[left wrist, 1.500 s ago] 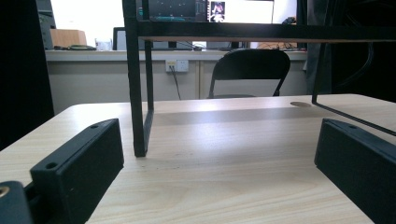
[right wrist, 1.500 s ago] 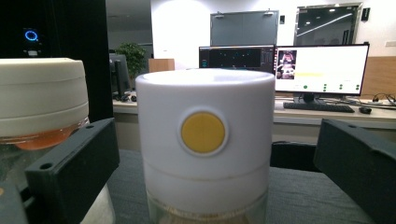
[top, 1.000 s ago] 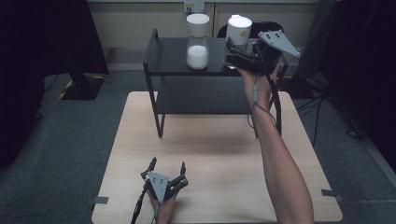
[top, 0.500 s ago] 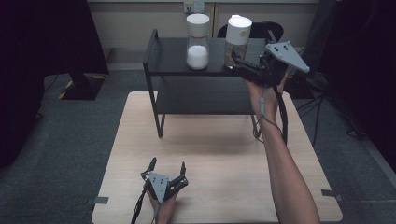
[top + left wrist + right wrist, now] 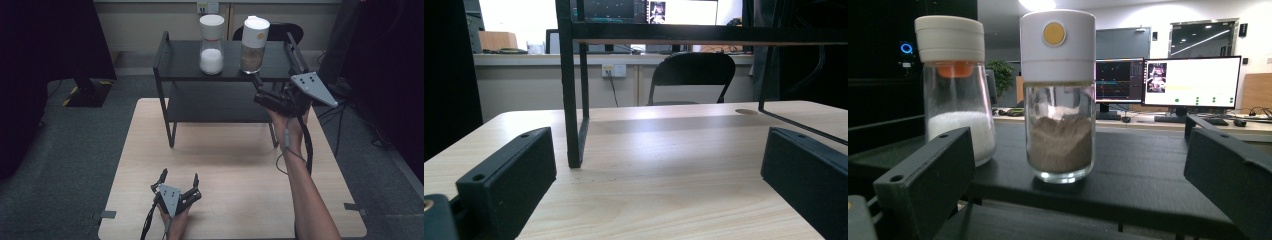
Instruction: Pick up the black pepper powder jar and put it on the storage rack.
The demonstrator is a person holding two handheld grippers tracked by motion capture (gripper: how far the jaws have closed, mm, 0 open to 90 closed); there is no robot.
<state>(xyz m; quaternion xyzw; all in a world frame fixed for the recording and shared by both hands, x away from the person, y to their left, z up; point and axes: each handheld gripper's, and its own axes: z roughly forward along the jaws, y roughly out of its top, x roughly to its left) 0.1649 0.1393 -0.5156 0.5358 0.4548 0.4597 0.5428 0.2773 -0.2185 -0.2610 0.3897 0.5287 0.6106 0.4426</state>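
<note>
Drawn back from the black metal shelf (image 5: 185, 55) since a second ago, right hand-held gripper (image 5: 260, 92) jaws wide, empty, facing upright brown-powder glass jar (image 5: 1058, 95) beside white-grain jar (image 5: 954, 85). Left hand-held gripper (image 5: 179, 181) unmoved, spread wide, low on pale wood table (image 5: 225, 160).

No readable text anywhere: the monitors (image 5: 1191, 81) behind the rack glow with interface panels too small to make out, and the jar with brown powder (image 5: 1058, 95) carries just a plain yellow dot on its white lid
</note>
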